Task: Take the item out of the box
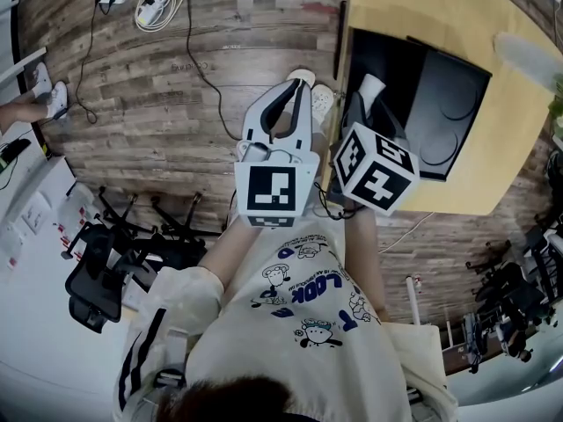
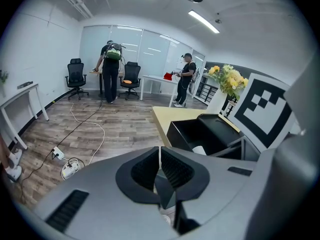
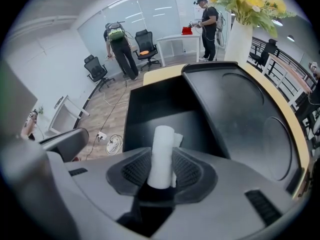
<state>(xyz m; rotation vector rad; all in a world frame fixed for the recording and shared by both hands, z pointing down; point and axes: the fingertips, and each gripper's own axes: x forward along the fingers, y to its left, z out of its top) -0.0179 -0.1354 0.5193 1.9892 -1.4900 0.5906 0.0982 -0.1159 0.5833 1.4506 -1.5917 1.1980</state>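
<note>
A black box [image 3: 165,104] stands open on the yellow table [image 1: 413,7], its lid [image 3: 245,119] folded back to the right. My right gripper [image 3: 162,165] hangs over the box's near edge, shut on a white roll [image 3: 162,139] that stands upright between the pads. From the head view the roll [image 1: 371,87] shows just above the box [image 1: 387,60], ahead of the right gripper [image 1: 365,95]. My left gripper [image 1: 297,84] is held left of the table over the wooden floor, its jaws shut and holding nothing [image 2: 159,166]. The box [image 2: 200,131] lies to its right.
A white vase of yellow flowers [image 3: 240,29] stands at the table's far end. A power strip with coiled cable [image 1: 154,3] lies on the floor to the left. Office chairs [image 2: 75,76] and two people stand at desks by the far glass wall.
</note>
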